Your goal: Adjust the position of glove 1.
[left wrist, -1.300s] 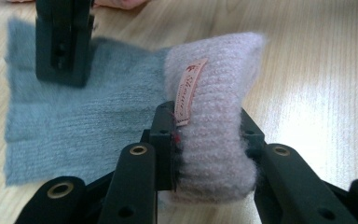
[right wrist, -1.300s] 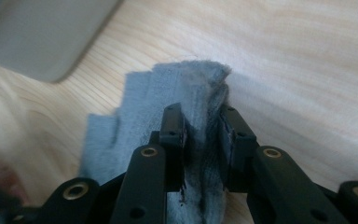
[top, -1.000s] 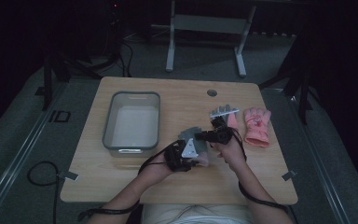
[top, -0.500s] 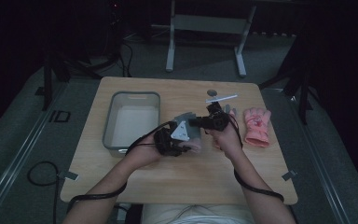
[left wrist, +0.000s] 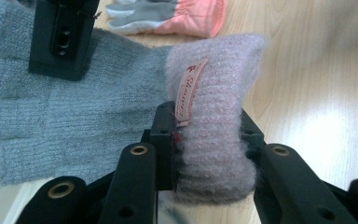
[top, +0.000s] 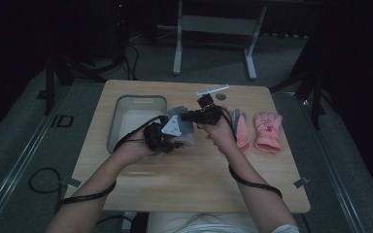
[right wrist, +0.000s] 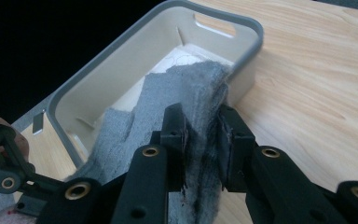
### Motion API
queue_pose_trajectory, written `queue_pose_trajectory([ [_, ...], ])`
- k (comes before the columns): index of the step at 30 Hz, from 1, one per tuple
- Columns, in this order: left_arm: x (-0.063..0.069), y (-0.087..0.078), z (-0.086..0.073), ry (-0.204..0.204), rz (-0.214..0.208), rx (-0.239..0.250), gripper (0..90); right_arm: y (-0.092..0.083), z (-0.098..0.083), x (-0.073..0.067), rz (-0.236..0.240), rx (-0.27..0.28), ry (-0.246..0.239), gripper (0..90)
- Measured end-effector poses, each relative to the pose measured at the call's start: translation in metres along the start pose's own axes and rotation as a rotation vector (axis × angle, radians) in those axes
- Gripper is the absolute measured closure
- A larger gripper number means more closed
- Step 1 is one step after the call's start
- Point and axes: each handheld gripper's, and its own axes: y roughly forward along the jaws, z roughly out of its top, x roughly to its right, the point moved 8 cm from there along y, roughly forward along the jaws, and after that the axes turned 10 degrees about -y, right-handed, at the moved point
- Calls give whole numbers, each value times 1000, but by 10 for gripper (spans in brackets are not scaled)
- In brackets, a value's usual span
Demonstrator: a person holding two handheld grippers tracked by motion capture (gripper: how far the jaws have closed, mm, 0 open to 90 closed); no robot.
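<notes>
Both grippers pinch 1 grey knit glove (left wrist: pixel 74 116) above the table beside the bin (top: pixel 121 109) — the left gripper (left wrist: pixel 205 140) clamps its pinkish cuff, the right gripper (right wrist: pixel 200 135) its fingers — so an uneven tug could slip it free.

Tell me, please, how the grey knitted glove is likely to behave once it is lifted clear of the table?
The grey knitted glove will probably hang limp: in the right gripper view it drapes in folds between the right tongs. It looks light, and its fuzzy knit seems unlikely to slip from the left tongs, clamped on its pale cuff.
</notes>
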Motion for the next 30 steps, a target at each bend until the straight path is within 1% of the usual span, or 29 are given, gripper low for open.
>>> queue_pose_trajectory([
  [1, -3, -3, -2, 0, 8, -4, 683, 2, 2, -1, 1, -2, -3, 748],
  [3, -8, -8, -5, -11, 7, 0, 683, 7, 9, -5, 3, -3, -13, 748],
  [5, -12, -13, -9, -8, 14, -3, 682, 12, 15, -8, 8, 0, -20, 748],
  [7, -17, -18, -13, -16, 13, -3, 682, 17, 21, -12, 16, 0, -26, 748],
  [9, -22, -23, -18, -10, 19, -6, 682, 22, 26, -15, 20, 0, -36, 748],
  [11, -28, -28, -23, -16, 28, -14, 681, 27, 32, -18, 20, -1, -43, 748],
  [13, -32, -31, -28, -25, 37, -19, 681, 33, 37, -22, 24, 0, -46, 748],
  [15, -36, -33, -34, -34, 42, -24, 680, 41, 42, -26, 39, -1, -46, 748],
  [21, -51, -43, -51, -49, 47, -24, 680, 60, 55, -35, 44, -15, -64, 748],
  [24, -59, -46, -60, -52, 47, -31, 679, 70, 62, -41, 54, -12, -71, 748],
  [26, -66, -47, -69, -48, 52, -47, 679, 77, 65, -43, 61, -11, -79, 748],
  [27, -68, -47, -71, -50, 50, -46, 679, 82, 67, -44, 61, -12, -81, 748],
  [29, -75, -46, -78, -54, 46, -62, 679, 90, 68, -45, 68, -15, -80, 748],
  [30, -77, -45, -82, -59, 33, -65, 679, 94, 68, -44, 65, -18, -77, 748],
])
